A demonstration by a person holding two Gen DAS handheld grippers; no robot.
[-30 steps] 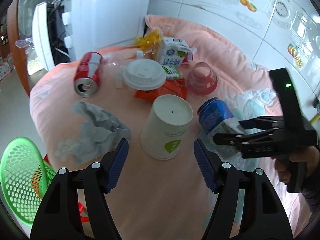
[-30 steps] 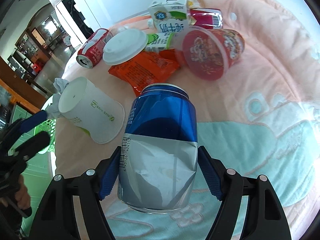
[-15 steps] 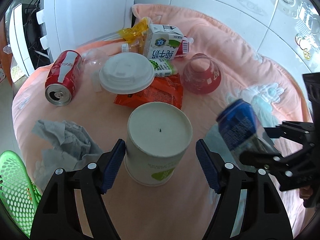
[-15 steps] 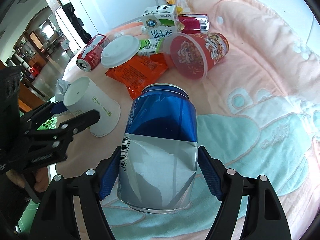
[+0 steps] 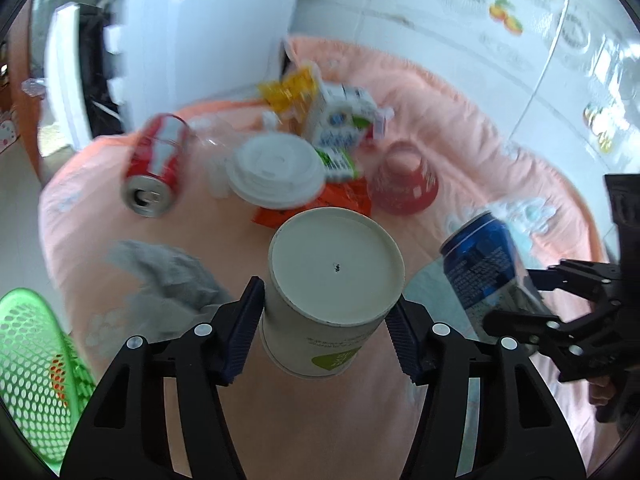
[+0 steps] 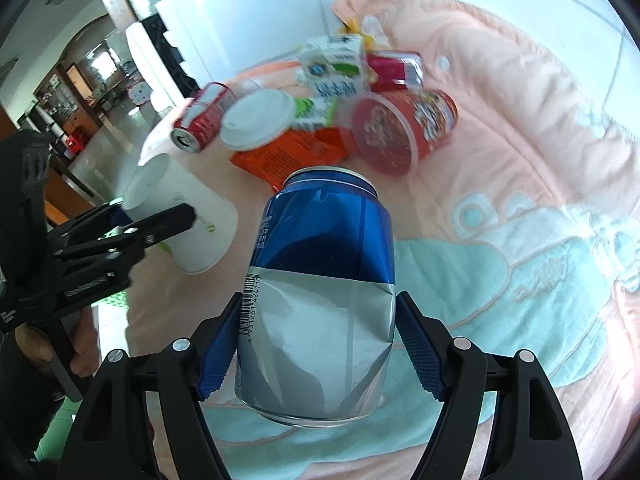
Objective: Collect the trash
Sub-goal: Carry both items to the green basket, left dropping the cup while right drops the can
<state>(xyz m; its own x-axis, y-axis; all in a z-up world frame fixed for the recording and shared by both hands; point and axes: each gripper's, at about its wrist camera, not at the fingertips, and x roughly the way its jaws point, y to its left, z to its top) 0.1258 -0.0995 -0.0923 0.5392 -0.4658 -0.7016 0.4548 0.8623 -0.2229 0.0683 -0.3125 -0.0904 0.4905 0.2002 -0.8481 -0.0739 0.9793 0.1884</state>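
An upside-down white paper cup [image 5: 336,264] with a green logo sits between the pads of my left gripper [image 5: 326,300]. The jaws are closing and both pads touch its sides. In the right wrist view the same cup [image 6: 192,216] leans tilted in the left gripper [image 6: 152,216]. My right gripper [image 6: 318,308] is shut on a dented blue and silver can [image 6: 328,240], held above the pink cloth. From the left wrist the can [image 5: 476,256] and the right gripper [image 5: 510,296] appear at the right.
On the pink-covered table [image 5: 480,120] lie a red cola can [image 5: 156,168], white lid [image 5: 276,168], orange wrapper [image 5: 344,200], red plastic cup [image 5: 404,184], milk carton [image 5: 340,116] and crumpled tissue [image 5: 168,280]. A green basket [image 5: 28,360] stands low left.
My left gripper moved forward around the paper cup and its jaws narrowed until the pads met the cup. The right gripper rose a little with the can still in it.
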